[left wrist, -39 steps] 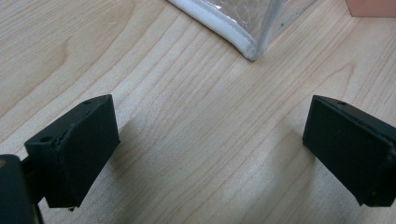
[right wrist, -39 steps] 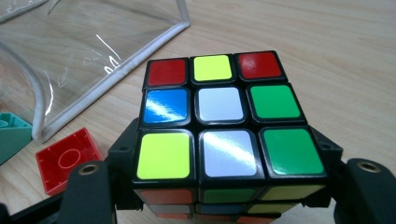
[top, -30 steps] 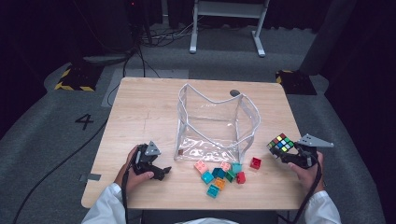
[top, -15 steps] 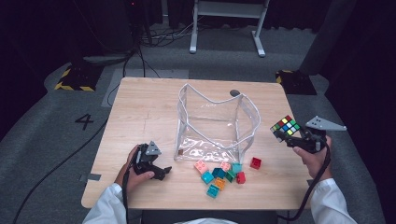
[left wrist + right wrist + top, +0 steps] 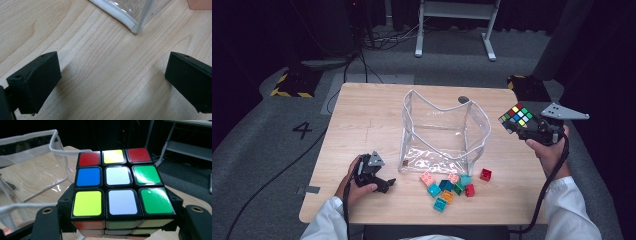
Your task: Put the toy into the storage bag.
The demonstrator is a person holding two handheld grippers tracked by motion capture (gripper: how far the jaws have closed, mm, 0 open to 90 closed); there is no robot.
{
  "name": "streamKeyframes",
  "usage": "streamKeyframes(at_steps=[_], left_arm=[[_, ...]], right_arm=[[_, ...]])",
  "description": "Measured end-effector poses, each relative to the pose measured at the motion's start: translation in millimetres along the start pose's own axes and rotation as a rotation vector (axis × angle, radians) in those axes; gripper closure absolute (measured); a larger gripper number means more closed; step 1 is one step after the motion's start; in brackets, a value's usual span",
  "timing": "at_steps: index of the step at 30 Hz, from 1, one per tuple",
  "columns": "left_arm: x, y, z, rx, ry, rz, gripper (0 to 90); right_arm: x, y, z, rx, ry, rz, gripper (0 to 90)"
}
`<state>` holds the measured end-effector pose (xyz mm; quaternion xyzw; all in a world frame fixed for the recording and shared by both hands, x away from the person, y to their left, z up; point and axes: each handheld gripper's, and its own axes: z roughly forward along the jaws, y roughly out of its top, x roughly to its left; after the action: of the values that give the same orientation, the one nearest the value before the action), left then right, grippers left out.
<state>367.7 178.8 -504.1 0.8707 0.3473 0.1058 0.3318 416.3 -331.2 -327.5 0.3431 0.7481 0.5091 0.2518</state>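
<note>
One puzzle cube [image 5: 516, 116] sits clamped in the right gripper [image 5: 524, 125], raised at three o'clock of the clear bag [image 5: 443, 131], likely for dropping inside, while the left gripper [image 5: 379, 181] rests spread and empty at seven o'clock.

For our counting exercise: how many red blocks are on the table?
2. One red block lies alone right of the pile; the other red block sits at the pile's right edge. More could be hidden among the blocks.
</note>
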Motion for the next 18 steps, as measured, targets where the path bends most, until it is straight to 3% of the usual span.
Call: streamKeyframes(at_steps=[9,12,18], left_arm=[[0.1,0.0,0.0,-0.001,0.001,0.001,0.4],[0.0,0.0,0.0,0.000,-0.001,0.000,0.4],[0.2,0.0,0.0,-0.001,0.001,0.001,0.4]], right_arm=[[13.8,29.2,12.3,-0.003,0.047,-0.045,33.2],[18.4,36.4,18.3,-0.019,0.085,-0.034,33.2],[28.7,45.3,31.4,-0.012,0.138,-0.061,33.1]])
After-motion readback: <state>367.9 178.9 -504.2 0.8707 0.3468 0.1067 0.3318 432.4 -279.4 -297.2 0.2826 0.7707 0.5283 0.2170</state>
